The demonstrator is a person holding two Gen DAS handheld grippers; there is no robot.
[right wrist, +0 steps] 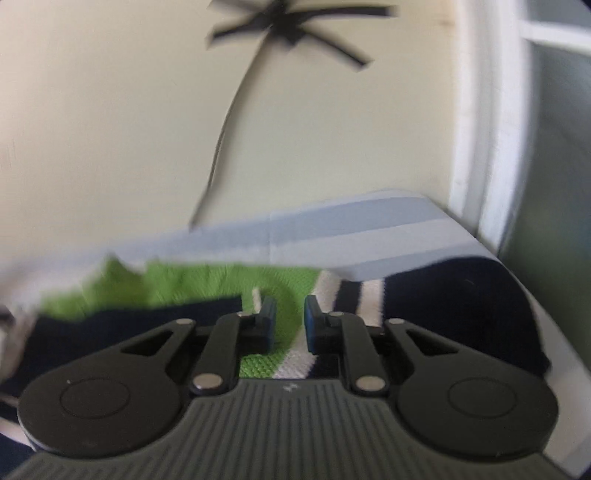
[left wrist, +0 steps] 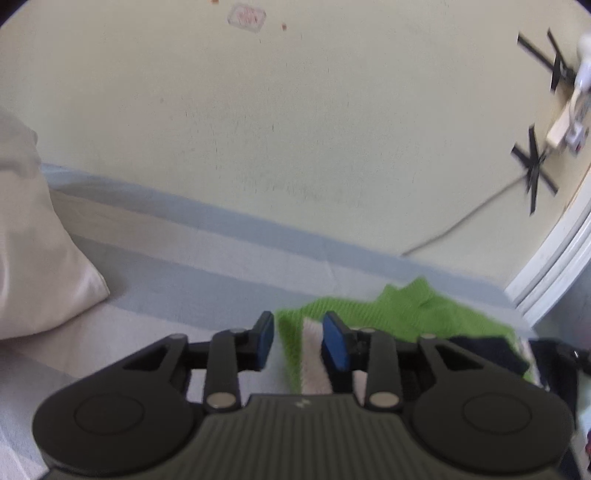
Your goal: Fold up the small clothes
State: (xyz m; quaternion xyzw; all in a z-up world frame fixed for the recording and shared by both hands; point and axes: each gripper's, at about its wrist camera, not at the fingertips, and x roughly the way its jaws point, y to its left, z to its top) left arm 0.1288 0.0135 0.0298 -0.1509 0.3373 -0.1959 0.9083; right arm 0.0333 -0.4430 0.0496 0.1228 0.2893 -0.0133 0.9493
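Left tongs (left wrist: 298,341): blue-padded fingers (left wrist: 334,341) are seen spread, with a gap between them; no cloth is pinched. The edge of the green knitted garment (left wrist: 402,310) and its white stripe (left wrist: 314,354) are seen in and below that gap, not pressed by the pads.

Right tongs (right wrist: 290,325): the fingers are seen parted by a narrow gap; a curved band of green knit lies under that gap, and nothing is gripped.

Green knitted garment (right wrist: 207,280): laid flat on a bed with a blue-and-pale striped sheet (left wrist: 207,258), near the bed's far corner beside a white door frame (right wrist: 476,118). A dark navy cloth (right wrist: 122,317) is laid over its near side; a navy-and-white striped piece (right wrist: 354,291) adjoins it on the right of the right wrist view.

Pillow (left wrist: 33,251): pale, set at the left of the bed, well apart from the clothes.

Wall (left wrist: 258,122): cream, with a thin cable (right wrist: 236,110) held by crossed black tape strips (right wrist: 291,26).
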